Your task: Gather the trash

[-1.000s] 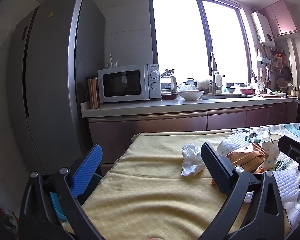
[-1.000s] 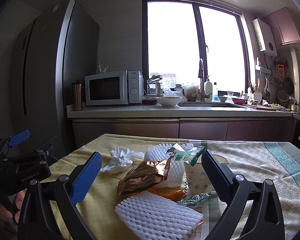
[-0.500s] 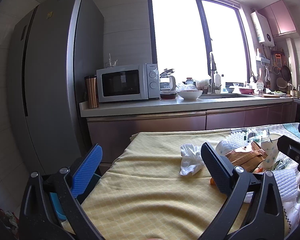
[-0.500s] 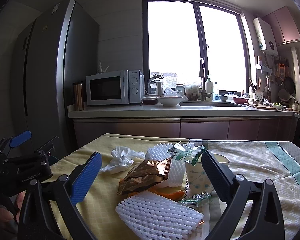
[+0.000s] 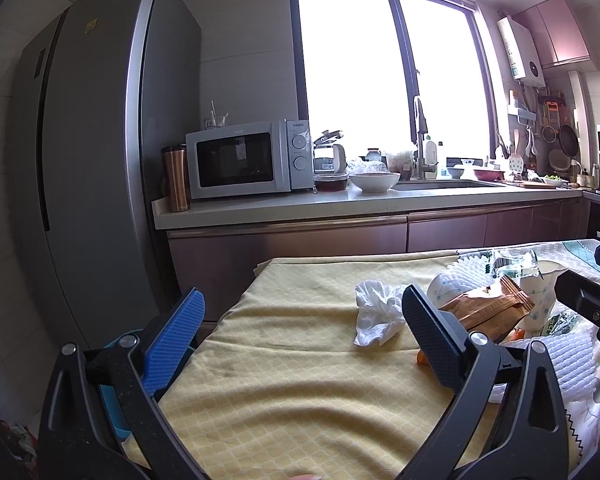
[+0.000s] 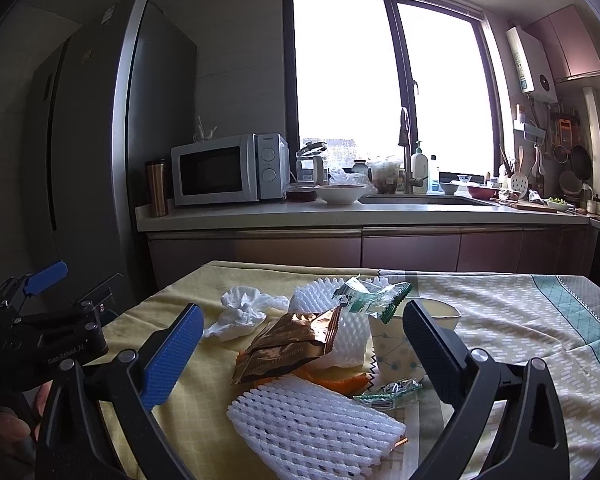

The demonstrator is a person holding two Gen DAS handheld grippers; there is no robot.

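No trash was collected: both the left gripper (image 5: 302,322) and right gripper (image 6: 302,338) stood wide open and empty, with the tissue (image 6: 242,314), wrappers (image 6: 290,346) and foam nets (image 6: 314,426) lying mid-counter (image 6: 500,312).

Crumpled tissue (image 6: 242,312), brown wrapper (image 6: 288,344) and foam netting (image 6: 316,424) lie heaped on the tablecloth (image 6: 500,320).

A tall grey steel refrigerator (image 5: 96,168) stands at the left, against the end of a pale stone worktop (image 5: 300,204) over brownish metal cabinet fronts (image 6: 412,248). On that worktop, from left to right: a copper-coloured travel mug (image 5: 176,178), a white microwave oven (image 5: 248,159) with two round dials, a dark shallow dish (image 5: 331,182), and a white ceramic bowl (image 5: 375,181). A tall curved tap (image 6: 406,148) rises over the sink before a large bright window (image 6: 384,84). Pans and utensils (image 6: 572,160) hang on the right wall under a white water heater (image 6: 530,64).
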